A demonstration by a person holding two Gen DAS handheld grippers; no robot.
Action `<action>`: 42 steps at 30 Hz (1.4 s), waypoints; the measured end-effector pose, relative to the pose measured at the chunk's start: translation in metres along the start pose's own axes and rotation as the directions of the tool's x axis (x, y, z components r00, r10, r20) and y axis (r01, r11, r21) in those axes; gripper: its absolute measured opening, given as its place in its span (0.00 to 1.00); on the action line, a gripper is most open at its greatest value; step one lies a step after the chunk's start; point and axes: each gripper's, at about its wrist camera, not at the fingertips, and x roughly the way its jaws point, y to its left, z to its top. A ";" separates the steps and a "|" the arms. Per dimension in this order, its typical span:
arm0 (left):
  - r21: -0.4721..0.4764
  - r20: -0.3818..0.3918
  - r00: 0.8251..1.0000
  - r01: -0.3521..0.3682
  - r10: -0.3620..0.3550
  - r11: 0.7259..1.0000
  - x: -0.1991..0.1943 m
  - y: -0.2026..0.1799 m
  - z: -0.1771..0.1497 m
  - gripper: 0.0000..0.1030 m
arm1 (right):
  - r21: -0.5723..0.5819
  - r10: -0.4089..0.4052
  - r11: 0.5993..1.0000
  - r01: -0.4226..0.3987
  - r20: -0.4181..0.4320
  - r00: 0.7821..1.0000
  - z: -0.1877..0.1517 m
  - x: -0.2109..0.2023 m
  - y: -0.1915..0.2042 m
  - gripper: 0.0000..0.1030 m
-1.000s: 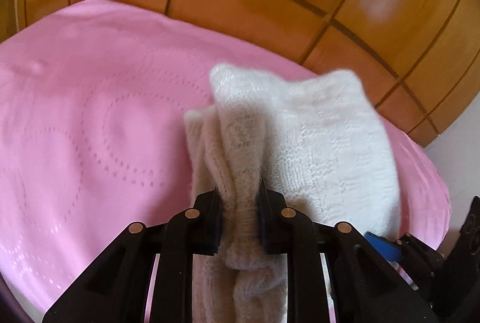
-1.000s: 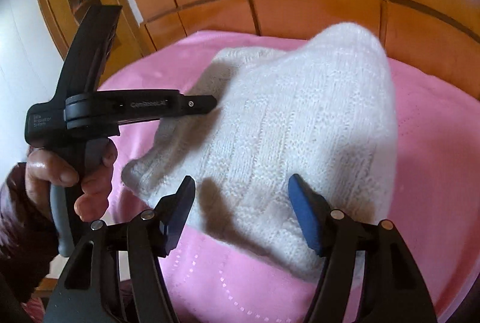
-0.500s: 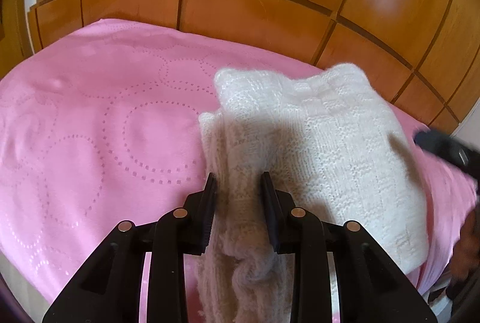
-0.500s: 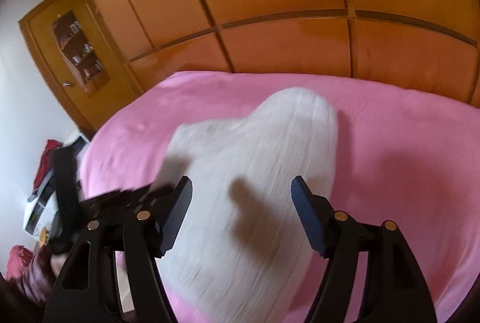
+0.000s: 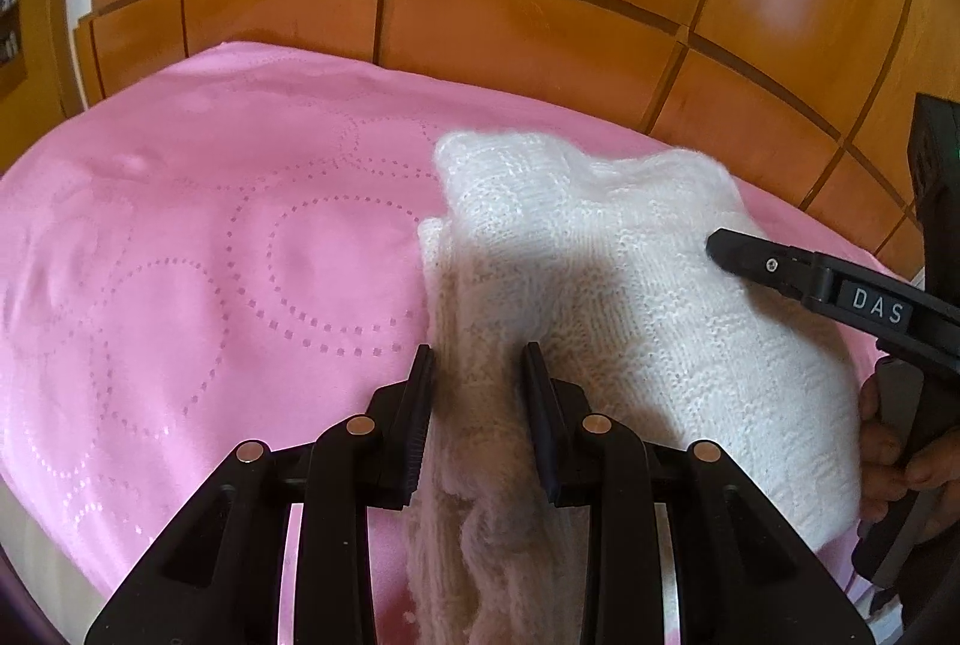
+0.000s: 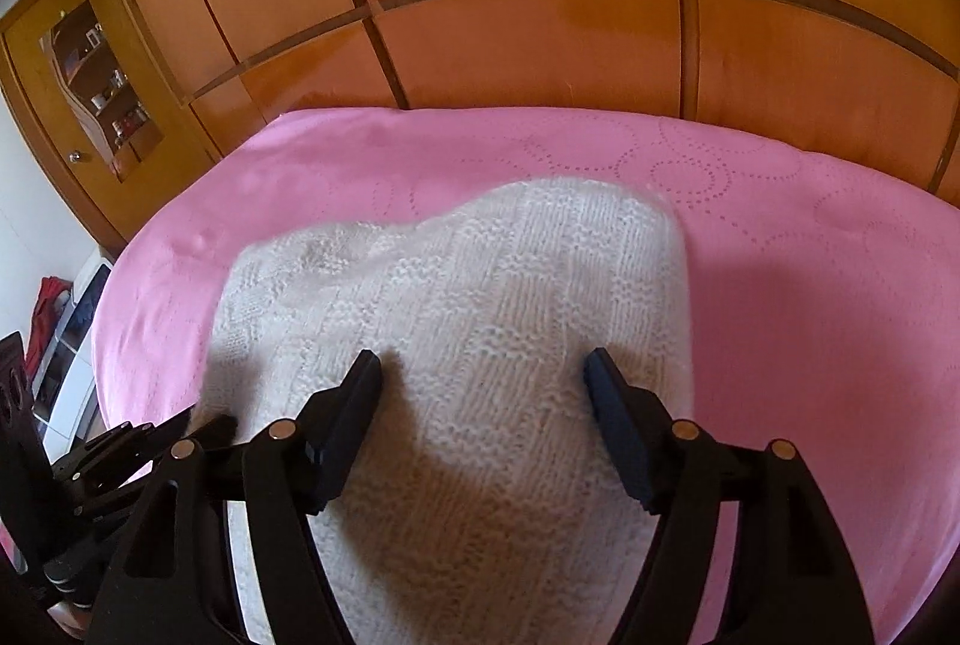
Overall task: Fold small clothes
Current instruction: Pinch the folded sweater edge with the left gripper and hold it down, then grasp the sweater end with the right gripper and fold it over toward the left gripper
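While folded, sweater (image 6: 468, 321) beneath right claw (image 6: 483, 375)

Bed (image 5: 180, 255), covered edge to edge by a pink spread (image 6: 810, 285) with a pattern of dotted circles, smooth apart from a few low wrinkles toward the far left side. Backed on the far side by orange-brown wooden panelling (image 6: 540, 45) with dark grooves. Lying directly on the spread: one white knitted garment (image 6: 480, 297), ribbed and block-textured, folded over on itself into a thick rounded bundle, its far edge humped, its near end running toward the bed's near edge. Placed toward the near side of the bed, pink spread bare around it on the left, far and right sides.
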 end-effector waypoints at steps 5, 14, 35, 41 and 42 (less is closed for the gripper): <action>-0.009 0.005 1.000 -0.021 0.021 1.000 -0.004 -0.002 -0.002 0.27 | 0.006 0.009 1.000 -0.009 0.009 1.000 -0.001 -0.003 -0.001 0.77; -0.017 0.008 0.997 -0.071 0.071 0.997 -0.009 -0.001 -0.005 0.43 | 0.047 0.016 0.999 -0.017 0.035 0.999 -0.005 -0.022 -0.010 0.90; -0.032 0.000 0.999 -0.051 0.051 0.998 -0.005 0.012 -0.014 0.70 | 0.142 0.262 0.959 -0.246 -0.105 0.959 -0.082 -0.019 -0.011 0.91; -0.067 -0.020 1.000 0.000 -0.001 0.998 -0.003 0.024 -0.016 0.79 | 0.157 0.301 0.947 -0.281 -0.120 0.946 -0.072 -0.021 -0.023 0.95; -0.063 -0.019 1.000 0.008 -0.010 0.998 -0.003 0.025 -0.016 0.79 | 0.175 0.313 0.940 -0.292 -0.106 0.944 -0.068 -0.025 -0.031 0.95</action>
